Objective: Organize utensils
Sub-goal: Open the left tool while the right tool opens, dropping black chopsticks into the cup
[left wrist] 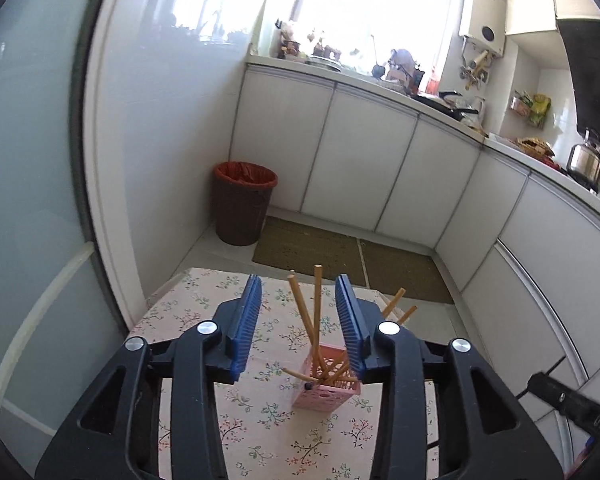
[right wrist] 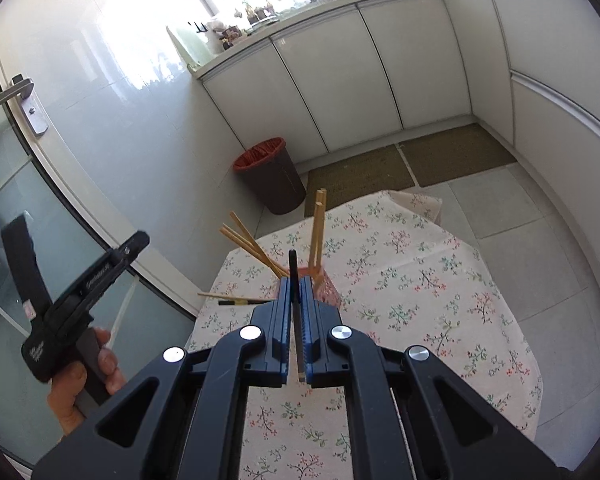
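Note:
A pink perforated holder (left wrist: pixel 327 385) stands on the floral-cloth table (left wrist: pixel 260 432) with several wooden chopsticks (left wrist: pixel 317 312) leaning out of it. My left gripper (left wrist: pixel 299 320) is open and empty, held above and in front of the holder. My right gripper (right wrist: pixel 297 300) is shut on a dark-tipped chopstick (right wrist: pixel 294 280), held just above the holder (right wrist: pixel 327 290). Wooden chopsticks (right wrist: pixel 317 228) stick up from the holder in the right wrist view. One dark-tipped chopstick (right wrist: pixel 236 301) lies across the holder's left side, pointing left.
A brown bin with a red liner (left wrist: pixel 244 204) stands on the floor beyond the table. White cabinets (left wrist: pixel 360 168) run along the far wall, with mats (left wrist: pixel 308 246) before them. A glass door (right wrist: pixel 40 184) is at the left. The left gripper (right wrist: pixel 72 312) shows in the right wrist view.

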